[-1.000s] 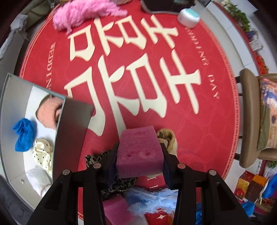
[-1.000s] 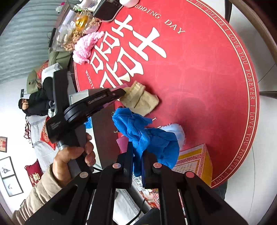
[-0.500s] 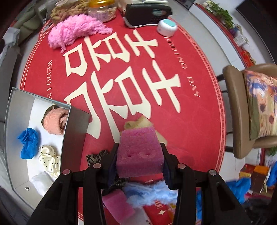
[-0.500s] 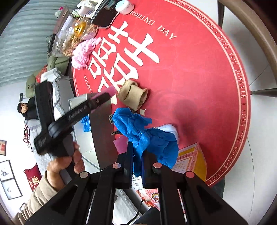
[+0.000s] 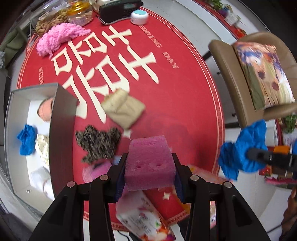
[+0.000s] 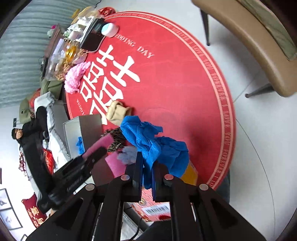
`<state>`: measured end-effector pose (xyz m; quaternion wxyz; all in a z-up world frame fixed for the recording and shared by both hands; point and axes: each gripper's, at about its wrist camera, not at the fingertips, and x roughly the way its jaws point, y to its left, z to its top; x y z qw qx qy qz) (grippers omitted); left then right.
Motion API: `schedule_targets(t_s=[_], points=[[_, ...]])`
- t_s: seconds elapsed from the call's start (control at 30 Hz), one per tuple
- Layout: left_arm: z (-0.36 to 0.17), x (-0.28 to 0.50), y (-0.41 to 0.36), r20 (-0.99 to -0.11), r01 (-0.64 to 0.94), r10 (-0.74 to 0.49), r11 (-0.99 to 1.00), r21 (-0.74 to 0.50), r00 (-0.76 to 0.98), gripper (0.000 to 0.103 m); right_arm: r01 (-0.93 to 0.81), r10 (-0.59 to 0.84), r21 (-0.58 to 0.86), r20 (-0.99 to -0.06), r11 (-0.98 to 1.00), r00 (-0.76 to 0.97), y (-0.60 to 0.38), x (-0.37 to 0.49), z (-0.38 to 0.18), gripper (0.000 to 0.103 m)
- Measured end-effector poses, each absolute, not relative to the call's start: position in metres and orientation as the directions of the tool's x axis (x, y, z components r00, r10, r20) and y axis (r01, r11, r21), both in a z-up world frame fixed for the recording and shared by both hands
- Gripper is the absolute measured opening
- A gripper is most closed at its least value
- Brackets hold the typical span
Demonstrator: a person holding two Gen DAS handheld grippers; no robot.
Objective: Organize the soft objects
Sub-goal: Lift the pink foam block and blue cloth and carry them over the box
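Note:
My left gripper (image 5: 149, 167) is shut on a pink sponge block (image 5: 150, 163), held above the near edge of the round red table (image 5: 176, 103). My right gripper (image 6: 147, 173) is shut on a crumpled blue cloth (image 6: 154, 142); the same blue cloth (image 5: 239, 148) hangs at the right of the left wrist view. A grey open box (image 5: 20, 103) at the table's left holds a blue cloth (image 5: 26, 139), a peach roll (image 5: 45, 109) and a dotted white piece. On the table lie a beige sock (image 5: 123, 108), a leopard-print cloth (image 5: 100, 142) and a second pink sponge (image 6: 115, 165).
A fluffy pink cloth (image 5: 59, 37), snack jars (image 5: 79, 13), a black device (image 5: 118, 11) and a white round gadget (image 5: 139, 16) sit at the table's far side. A tan chair (image 5: 241, 77) stands to the right. Printed packets (image 5: 144, 216) lie at the near edge.
Both grippers have risen and drawn back from the table with their loads still held. The beige sock and leopard cloth, earlier behind the sponge, now show fully.

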<state>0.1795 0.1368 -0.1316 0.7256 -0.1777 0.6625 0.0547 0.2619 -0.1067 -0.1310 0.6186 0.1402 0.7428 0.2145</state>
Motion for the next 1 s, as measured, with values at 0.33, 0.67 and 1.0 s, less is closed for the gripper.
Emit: schedule_targets(t_s=[0.33,0.67,1.0], points=[[-0.114,0.129,0.100,-0.978,-0.213,-0.198,0.955,-0.207,0.064,0.045,-0.007,0.438,0.444,-0.887,0.896,-0.148,-0.144,0.237,-0.116,0.008],[-0.102,0.095,0.072,-0.970,-0.080,-0.240,0.967,-0.243,0.045,0.045,0.013,0.390,0.392,-0.910,0.920,-0.137,-0.164,0.202,-0.105,0.008],[-0.099,0.055,0.047,-0.961,0.062,-0.278,0.959,-0.277,0.004,0.045,0.024,0.379,0.379,-0.918,0.925,-0.116,-0.168,0.138,-0.093,0.008]])
